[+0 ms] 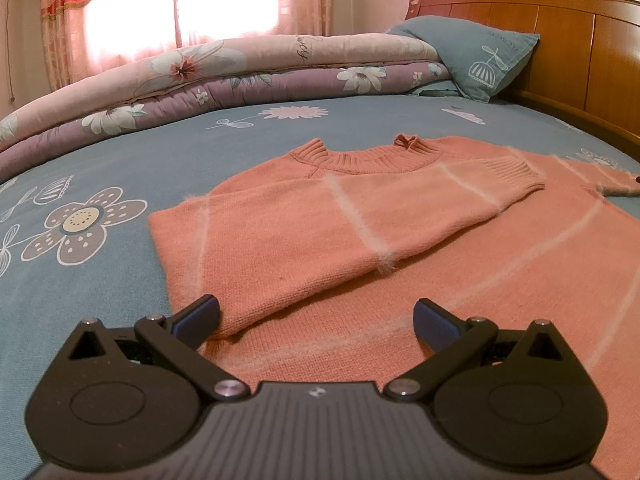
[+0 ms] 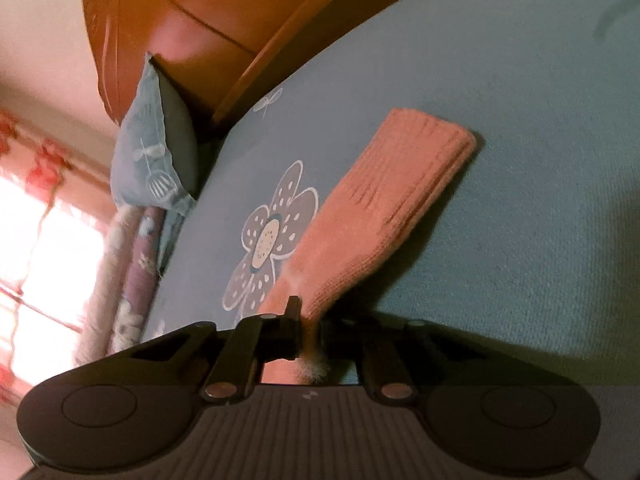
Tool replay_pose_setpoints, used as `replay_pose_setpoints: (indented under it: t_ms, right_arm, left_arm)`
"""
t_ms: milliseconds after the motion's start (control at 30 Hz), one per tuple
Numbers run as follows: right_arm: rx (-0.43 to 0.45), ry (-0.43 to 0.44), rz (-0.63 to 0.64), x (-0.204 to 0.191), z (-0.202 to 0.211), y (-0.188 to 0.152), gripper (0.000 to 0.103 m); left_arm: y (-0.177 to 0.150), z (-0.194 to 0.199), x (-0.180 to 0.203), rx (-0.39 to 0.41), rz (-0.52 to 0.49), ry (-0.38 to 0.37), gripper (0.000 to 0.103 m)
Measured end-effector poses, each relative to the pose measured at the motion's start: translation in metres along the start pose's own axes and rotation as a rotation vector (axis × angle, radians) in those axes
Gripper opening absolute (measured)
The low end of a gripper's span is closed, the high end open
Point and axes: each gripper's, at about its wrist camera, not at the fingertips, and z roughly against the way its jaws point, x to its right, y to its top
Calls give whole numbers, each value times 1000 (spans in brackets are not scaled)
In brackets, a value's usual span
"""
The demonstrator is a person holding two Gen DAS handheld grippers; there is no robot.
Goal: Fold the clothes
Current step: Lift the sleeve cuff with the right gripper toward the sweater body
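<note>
A salmon-pink knitted sweater (image 1: 320, 216) with pale stripes lies flat on the blue flowered bedsheet (image 1: 120, 160). Its one sleeve is folded across the chest, cuff (image 1: 516, 176) toward the right. My left gripper (image 1: 316, 320) is open and empty, low over the sweater's lower part, its jaws wide apart. My right gripper (image 2: 310, 320) is shut on the other sleeve (image 2: 384, 208), whose ribbed cuff (image 2: 432, 140) stretches away over the sheet (image 2: 520, 220). In the left wrist view a dark tip of it shows at the far right edge (image 1: 637, 180).
A rolled floral quilt (image 1: 208, 80) lies along the far side of the bed. A blue pillow (image 1: 476, 56) leans on the wooden headboard (image 1: 560, 36). A curtained window (image 1: 180, 0) is behind. The pillow (image 2: 156, 152) and headboard (image 2: 200, 20) also show in the right wrist view.
</note>
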Motion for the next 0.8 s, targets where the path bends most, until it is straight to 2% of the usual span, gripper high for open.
replay_pose_setpoints:
  t_ms: [167,400,800]
  right_arm:
    - [34,-80,151,-29,3,-11,10]
    - [16,26,207,-60,13,-27,10]
    - [0,141,413,-132,34,-72,10]
  left_arm:
    - [0,0,-1,1,3,-2,103]
    - [0,1,-2,6,14,-10,103]
    - [0,3,-5,8,18,-14,103]
